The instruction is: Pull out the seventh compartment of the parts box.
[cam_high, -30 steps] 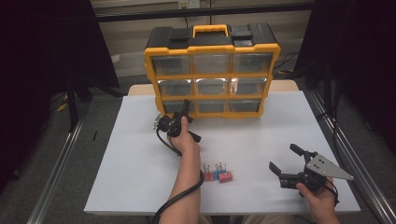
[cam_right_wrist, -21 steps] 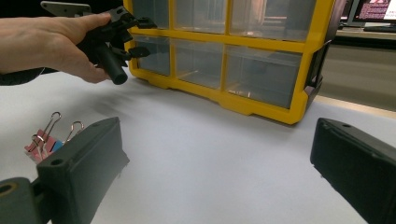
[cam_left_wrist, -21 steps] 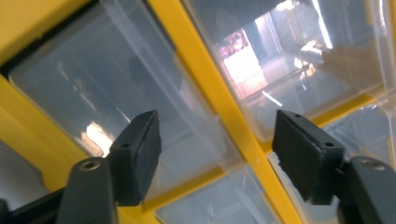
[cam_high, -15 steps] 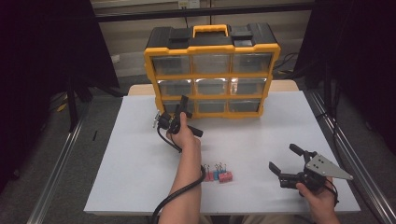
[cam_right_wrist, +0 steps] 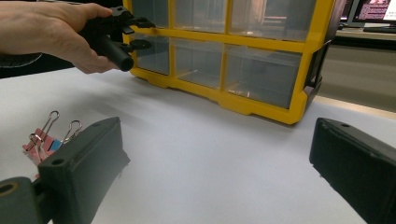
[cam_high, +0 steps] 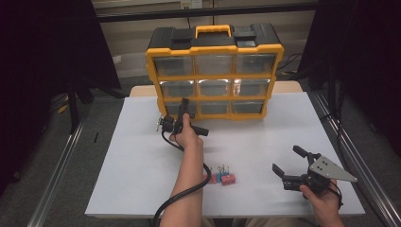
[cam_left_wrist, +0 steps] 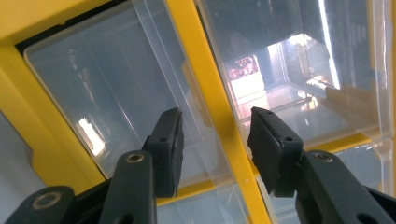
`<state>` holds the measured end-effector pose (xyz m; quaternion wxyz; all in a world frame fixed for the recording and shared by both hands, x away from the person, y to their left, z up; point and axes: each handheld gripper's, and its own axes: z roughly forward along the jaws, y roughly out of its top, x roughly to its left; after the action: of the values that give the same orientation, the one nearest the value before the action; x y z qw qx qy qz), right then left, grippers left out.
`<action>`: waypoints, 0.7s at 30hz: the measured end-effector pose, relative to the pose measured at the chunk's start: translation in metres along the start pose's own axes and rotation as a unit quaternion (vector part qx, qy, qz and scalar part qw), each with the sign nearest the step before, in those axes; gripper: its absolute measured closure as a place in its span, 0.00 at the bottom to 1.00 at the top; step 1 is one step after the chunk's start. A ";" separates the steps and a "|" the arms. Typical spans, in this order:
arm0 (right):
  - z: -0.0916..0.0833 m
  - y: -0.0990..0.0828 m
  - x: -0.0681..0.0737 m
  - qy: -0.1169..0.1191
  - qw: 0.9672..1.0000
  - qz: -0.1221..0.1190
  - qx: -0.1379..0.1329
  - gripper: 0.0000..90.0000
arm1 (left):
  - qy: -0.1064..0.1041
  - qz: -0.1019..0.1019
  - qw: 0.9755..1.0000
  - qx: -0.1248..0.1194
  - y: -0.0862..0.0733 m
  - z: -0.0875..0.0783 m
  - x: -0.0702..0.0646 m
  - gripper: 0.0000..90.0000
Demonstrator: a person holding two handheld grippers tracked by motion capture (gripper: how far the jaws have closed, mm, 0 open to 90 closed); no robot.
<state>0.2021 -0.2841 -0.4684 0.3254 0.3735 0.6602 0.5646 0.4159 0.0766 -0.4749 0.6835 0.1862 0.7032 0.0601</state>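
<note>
The yellow drawer box point(cam_high: 215, 75) has nine clear drawers. Left gripper point(cam_left_wrist: 215, 140) jaws, apart, have been closing astride its yellow bar; right gripper point(cam_high: 288, 165) jaws are apart.

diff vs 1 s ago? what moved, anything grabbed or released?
The left gripper edged up to the bottom-left drawer of the yellow organizer. Its jaws have just been closing; its fingers straddle the yellow divider at the drawer fronts, pressing on nothing I can see. Nothing grabbed or released. Unchanged: right gripper open and resting on the table, binder clips in place.
</note>
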 end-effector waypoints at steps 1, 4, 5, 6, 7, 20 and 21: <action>0.000 0.000 0.000 0.000 1.000 -0.001 0.000 0.03 | 0.002 -0.013 1.000 0.000 0.000 0.000 -0.001 0.64; 0.000 0.000 0.000 0.001 1.000 -0.002 0.000 0.03 | 0.007 0.017 1.000 0.019 0.001 -0.005 0.005 0.68; 0.000 0.000 0.000 0.000 1.000 -0.002 -0.001 0.03 | 0.004 -0.014 1.000 -0.005 0.000 -0.003 0.001 0.70; 0.000 0.000 0.000 0.000 1.000 -0.001 0.000 0.03 | 0.000 -0.025 1.000 -0.003 -0.001 -0.004 0.001 0.70; 0.000 0.000 0.000 -0.001 1.000 -0.001 0.000 0.03 | 0.005 -0.017 1.000 0.003 -0.001 -0.006 0.002 0.71; 0.000 0.000 0.000 -0.003 1.000 -0.001 0.001 0.03 | 0.014 -0.038 0.999 -0.004 -0.002 -0.017 0.006 0.87; 0.000 0.000 0.000 -0.003 1.000 -0.003 0.001 0.03 | 0.017 -0.017 1.000 0.016 -0.001 -0.021 0.008 0.87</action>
<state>0.2026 -0.2840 -0.4684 0.3285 0.3737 0.6607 0.5621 0.3954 0.0820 -0.4820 0.6695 0.1848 0.7184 0.0403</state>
